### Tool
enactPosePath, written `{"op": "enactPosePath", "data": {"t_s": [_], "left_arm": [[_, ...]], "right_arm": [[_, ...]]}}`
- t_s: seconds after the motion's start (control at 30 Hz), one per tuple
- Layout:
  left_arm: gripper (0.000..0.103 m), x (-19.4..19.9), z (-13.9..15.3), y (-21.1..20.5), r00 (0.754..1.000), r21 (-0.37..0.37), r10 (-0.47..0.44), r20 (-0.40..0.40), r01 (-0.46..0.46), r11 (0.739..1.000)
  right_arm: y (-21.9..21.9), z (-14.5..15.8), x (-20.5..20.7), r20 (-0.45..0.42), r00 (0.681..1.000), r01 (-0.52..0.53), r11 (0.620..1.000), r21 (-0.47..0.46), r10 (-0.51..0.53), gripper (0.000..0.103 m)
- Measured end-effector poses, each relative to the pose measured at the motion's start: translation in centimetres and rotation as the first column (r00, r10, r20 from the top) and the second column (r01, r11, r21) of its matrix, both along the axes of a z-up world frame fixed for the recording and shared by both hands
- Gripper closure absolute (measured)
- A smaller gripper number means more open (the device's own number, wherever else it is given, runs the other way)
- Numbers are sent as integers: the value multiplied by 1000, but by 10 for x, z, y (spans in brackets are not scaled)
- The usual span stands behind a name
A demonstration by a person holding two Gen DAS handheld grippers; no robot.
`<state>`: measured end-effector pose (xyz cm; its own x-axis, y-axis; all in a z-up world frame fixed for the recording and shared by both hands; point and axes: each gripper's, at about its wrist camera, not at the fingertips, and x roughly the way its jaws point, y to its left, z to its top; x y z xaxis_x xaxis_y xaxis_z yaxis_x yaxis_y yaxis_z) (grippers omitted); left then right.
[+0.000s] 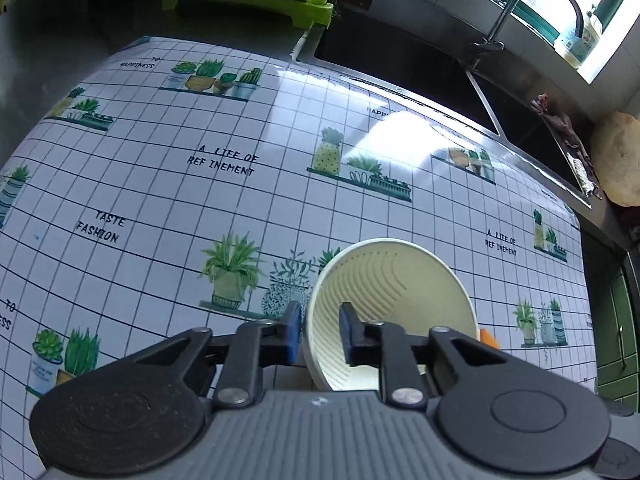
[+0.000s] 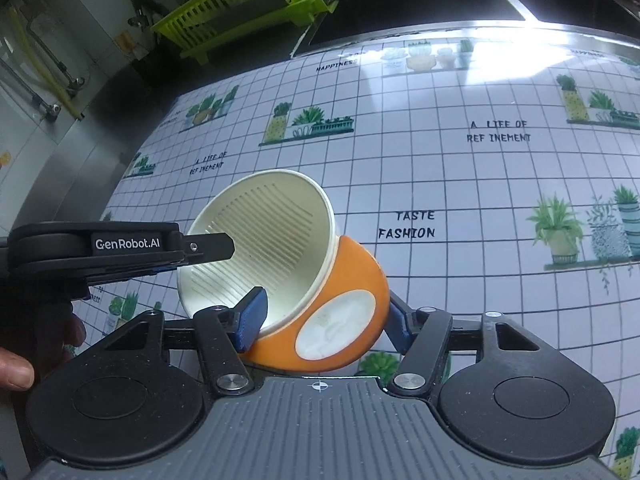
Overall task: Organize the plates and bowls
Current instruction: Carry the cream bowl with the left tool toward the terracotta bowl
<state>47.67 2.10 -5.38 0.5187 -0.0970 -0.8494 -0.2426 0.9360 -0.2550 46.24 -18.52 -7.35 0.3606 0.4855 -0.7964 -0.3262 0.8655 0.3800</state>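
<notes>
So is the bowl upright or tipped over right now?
Tipped. The bowl is held on its side between both grippers, its mouth facing sideways and its round orange base toward the right wrist camera.

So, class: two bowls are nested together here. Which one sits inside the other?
The cream ribbed bowl sits inside; the orange bowl wraps around its base.

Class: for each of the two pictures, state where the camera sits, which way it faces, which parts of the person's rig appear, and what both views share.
Left wrist: on the left gripper, facing the sink; its fingers straddle the bowl rim.
Right wrist: on the right gripper, facing the green rack; its fingers clamp the bowl; the left gripper and a thumb show.
Shared: bowl, rack, printed mat.
</notes>
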Motion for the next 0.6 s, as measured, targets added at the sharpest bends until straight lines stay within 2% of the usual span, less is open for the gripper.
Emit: {"op": "enactPosePath", "data": {"t_s": [0.17,0.33,0.6], "left_arm": [[92,-2,-2,-1,1000,15,0,-11,0,1000],[92,-11,0,-2,1000,18,1,-20,-1,1000],[92,-31,20,-2,1000,12,9,8,-9,1000]], "right_arm": [[-1,0,-1,16,1000,-1,1000,-20,1,44],[3,4,-8,60,998,-20,998,-66,24,46],[2,23,-17,102,994,-32,997,-72,40,47]]}}
